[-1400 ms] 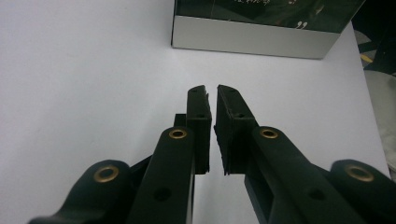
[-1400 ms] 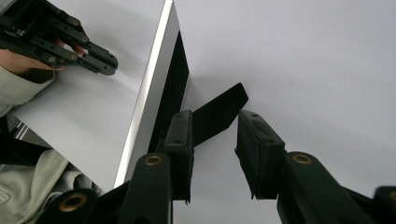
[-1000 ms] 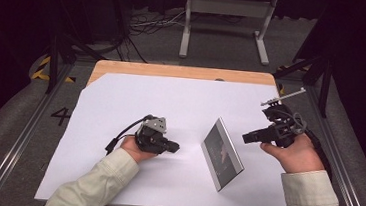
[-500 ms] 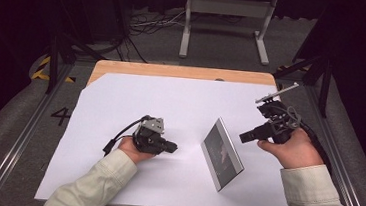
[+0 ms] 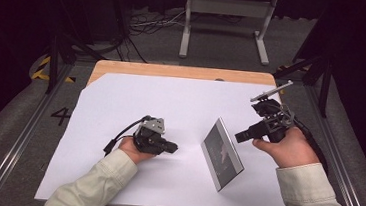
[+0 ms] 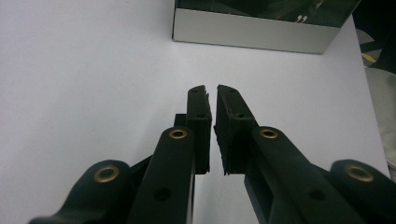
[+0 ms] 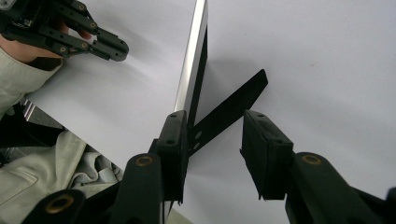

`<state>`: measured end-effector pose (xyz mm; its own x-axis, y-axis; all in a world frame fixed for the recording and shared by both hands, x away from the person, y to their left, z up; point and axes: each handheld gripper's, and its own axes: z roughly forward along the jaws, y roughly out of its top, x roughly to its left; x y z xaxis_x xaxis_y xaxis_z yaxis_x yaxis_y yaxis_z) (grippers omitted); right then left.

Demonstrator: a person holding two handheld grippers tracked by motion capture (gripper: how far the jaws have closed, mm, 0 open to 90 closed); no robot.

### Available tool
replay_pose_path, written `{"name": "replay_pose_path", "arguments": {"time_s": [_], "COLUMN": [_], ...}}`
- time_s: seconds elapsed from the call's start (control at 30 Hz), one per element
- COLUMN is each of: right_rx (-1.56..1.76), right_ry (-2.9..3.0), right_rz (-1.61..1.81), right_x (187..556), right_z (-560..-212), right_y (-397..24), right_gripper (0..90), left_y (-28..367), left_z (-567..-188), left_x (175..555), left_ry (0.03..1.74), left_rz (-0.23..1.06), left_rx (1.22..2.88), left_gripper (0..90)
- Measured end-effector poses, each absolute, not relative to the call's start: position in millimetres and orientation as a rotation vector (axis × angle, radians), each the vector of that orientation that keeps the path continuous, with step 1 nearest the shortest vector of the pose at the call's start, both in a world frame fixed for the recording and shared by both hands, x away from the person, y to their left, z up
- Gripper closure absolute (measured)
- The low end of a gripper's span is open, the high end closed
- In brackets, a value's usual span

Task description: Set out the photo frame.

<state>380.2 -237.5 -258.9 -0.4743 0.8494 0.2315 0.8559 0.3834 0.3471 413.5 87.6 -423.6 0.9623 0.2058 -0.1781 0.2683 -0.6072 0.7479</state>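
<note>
My left tongs (image 5: 171,145) rest clenched and empty on the white counter (image 5: 121,102), the picture frame (image 5: 222,154) stands propped at their three o'clock, and my right tongs (image 7: 212,154), just opening, straddle its edge, released.

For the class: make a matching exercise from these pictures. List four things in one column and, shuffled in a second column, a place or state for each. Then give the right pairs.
Things
1. picture frame
2. left gripper
3. right gripper
4. white sheet

Places or states
A. covers the wooden tabletop
B. jaws nearly together, nothing between them
C. stands propped on its back stand
D. jaws apart, beside the frame's edge; they have just been opening

Pairs: 1-C, 2-B, 3-D, 4-A
</note>
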Motion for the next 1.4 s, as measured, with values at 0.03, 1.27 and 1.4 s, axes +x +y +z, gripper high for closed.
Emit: {"name": "replay_pose_path", "arguments": {"time_s": [0.03, 1.27, 1.4], "right_rx": [-1.599, -1.563, -1.557], "right_ry": [-2.602, -2.569, -2.569], "right_rz": [-0.657, -0.582, -0.562], "right_x": [380, 388, 389], "right_z": [-258, -285, -289], "right_y": [-234, -208, -206], "right_gripper": [60.0, 56.1, 56.5], "left_y": [87, 86, 86], "left_z": [-424, -424, -424], "left_x": [414, 414, 414], "left_ry": [0.330, 0.319, 0.320], "left_rz": [-0.091, -0.090, -0.089], "left_rx": [2.241, 2.241, 2.240], "left_gripper": [84.0, 83.9, 83.8]}}
